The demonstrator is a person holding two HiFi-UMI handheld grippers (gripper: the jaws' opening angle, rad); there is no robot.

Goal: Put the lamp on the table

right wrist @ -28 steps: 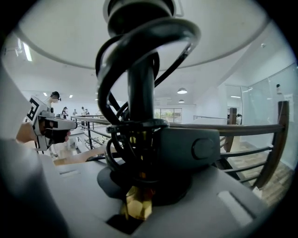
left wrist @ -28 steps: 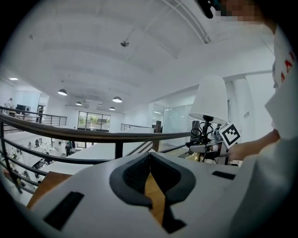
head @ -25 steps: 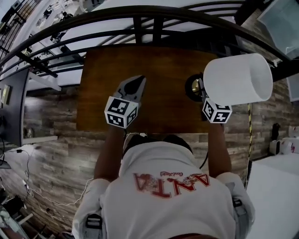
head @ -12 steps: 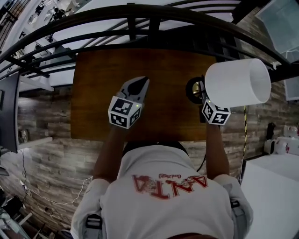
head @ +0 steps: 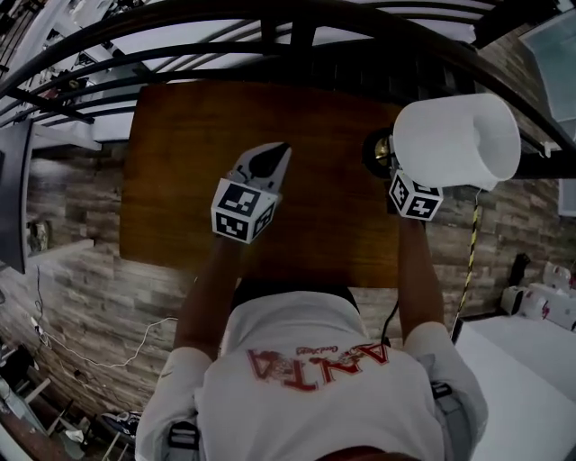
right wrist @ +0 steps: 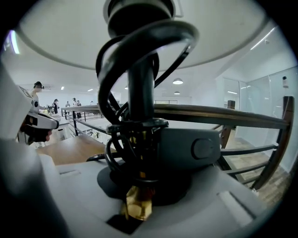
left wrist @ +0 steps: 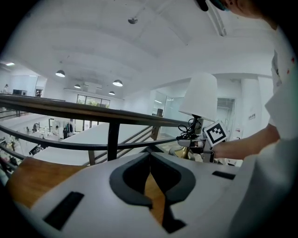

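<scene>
The lamp has a white shade (head: 454,140), a dark stem (right wrist: 139,93) with a black cord (right wrist: 139,42) looped round it, and a brass fitting (right wrist: 138,204). My right gripper (head: 394,173) is shut on the stem just below the shade and holds the lamp upright over the right edge of the brown wooden table (head: 180,180). The lamp's round base (head: 378,153) shows beside the shade; whether it touches the wood I cannot tell. My left gripper (head: 270,155) hovers over the table's middle, shut and holding nothing. In the left gripper view the lamp shade (left wrist: 200,95) stands to the right.
A dark metal railing (head: 297,27) curves along the table's far side, close behind the lamp. The floor around the table is grey wood plank (head: 90,261). A white surface (head: 513,360) lies at the lower right. The person's torso fills the lower middle.
The head view has shifted slightly, so the table sits a little further left. Both grippers and the lamp hold nearly the same places over the table.
</scene>
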